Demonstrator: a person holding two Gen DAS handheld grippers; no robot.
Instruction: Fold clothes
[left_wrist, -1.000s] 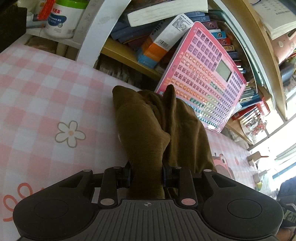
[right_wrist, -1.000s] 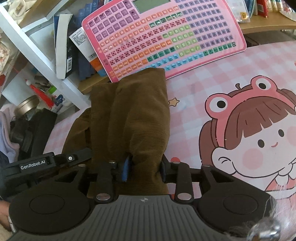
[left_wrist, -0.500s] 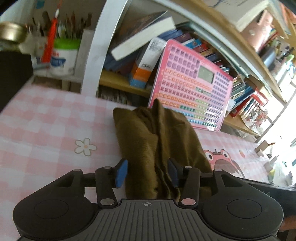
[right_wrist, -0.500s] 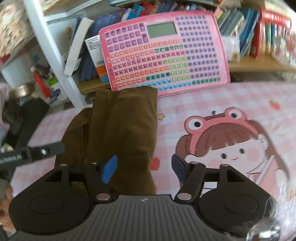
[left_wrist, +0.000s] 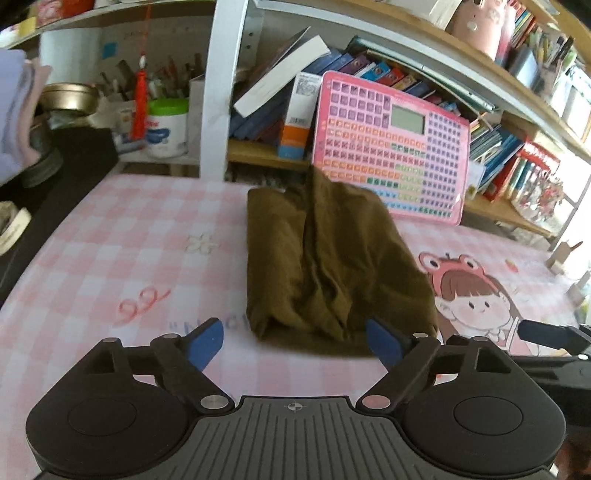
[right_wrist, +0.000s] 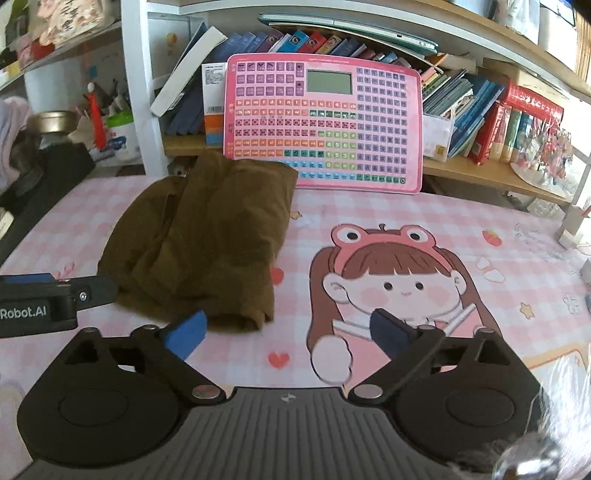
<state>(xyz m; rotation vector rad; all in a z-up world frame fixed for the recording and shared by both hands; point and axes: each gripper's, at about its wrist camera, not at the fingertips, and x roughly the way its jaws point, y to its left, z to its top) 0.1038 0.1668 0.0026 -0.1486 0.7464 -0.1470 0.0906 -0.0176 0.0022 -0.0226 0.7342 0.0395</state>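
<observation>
A folded olive-brown garment lies in a bundle on the pink checked table cover, its far end against a pink keyboard toy. My left gripper hangs just short of the garment's near edge, its jaws opening wide, nothing between the blue pads. My right gripper is off the garment's near right corner, jaws also opening, with only the cartoon girl print behind the gap. The left gripper's side shows at the left of the right wrist view.
The pink keyboard toy leans on a bookshelf along the table's far edge. A white shelf post, a green-lidded tub and a metal bowl stand at the far left. A dark object borders the table's left.
Both grippers let go of the garment, opened wide and drew back toward me and upward. The garment now rests on the table, farther off in both views.
</observation>
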